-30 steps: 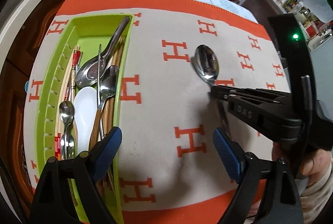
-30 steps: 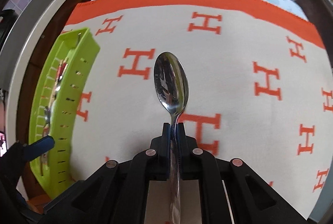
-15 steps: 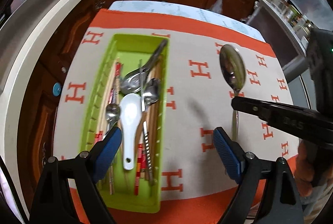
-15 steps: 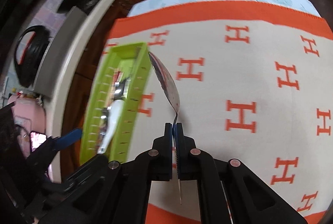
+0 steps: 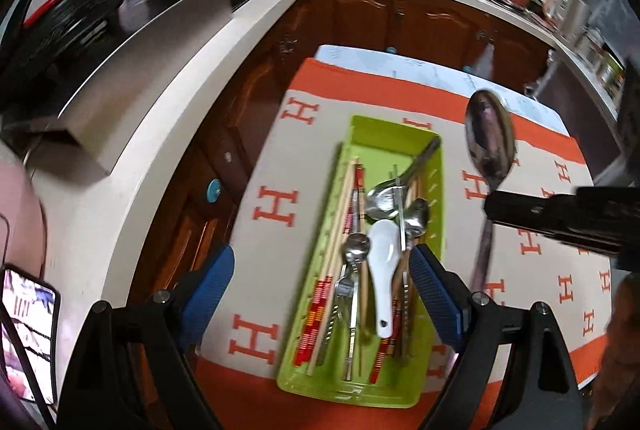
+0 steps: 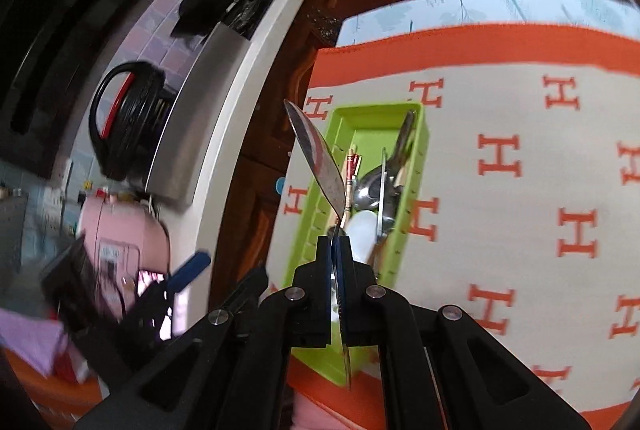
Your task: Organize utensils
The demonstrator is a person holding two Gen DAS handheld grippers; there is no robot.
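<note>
The right gripper (image 6: 335, 250) is clamping the handle of a metal spoon (image 5: 489, 142), with its two jaws pressed flat together on the thin stem. The spoon is being held in the air, above the cloth, with its bowl pointing away from the gripper and its handle end sticking out behind the jaws. In the left wrist view the spoon is hanging over the part of the cloth just beside the right long wall of the tray; in the right wrist view its bowl is seen edge-on and is crossing in front of the tray's left wall.

The left gripper (image 5: 320, 298) is standing wide, with nothing between its blue pads (image 5: 208, 284) — it is hovering above the near half of the tray, one pad over the cloth on the left side and the other over the tray's right wall.

The green tray (image 5: 394, 132) is lying on a beige cloth (image 5: 276, 166) with orange H letters and an orange border, near the left edge of the cloth, its long side running away from the person. Inside it are lying a white ceramic spoon (image 5: 383, 270), several metal spoons, a ladle-like large spoon (image 5: 382, 196) and chopsticks (image 5: 336, 250) with red patterned ends, all lengthwise and partly overlapping. The far end of the tray is bare.

The cloth is covering a table (image 5: 400, 60) — behind it, wooden kitchen cabinets (image 5: 404, 18) and a white countertop (image 5: 168, 102) are showing.
</note>
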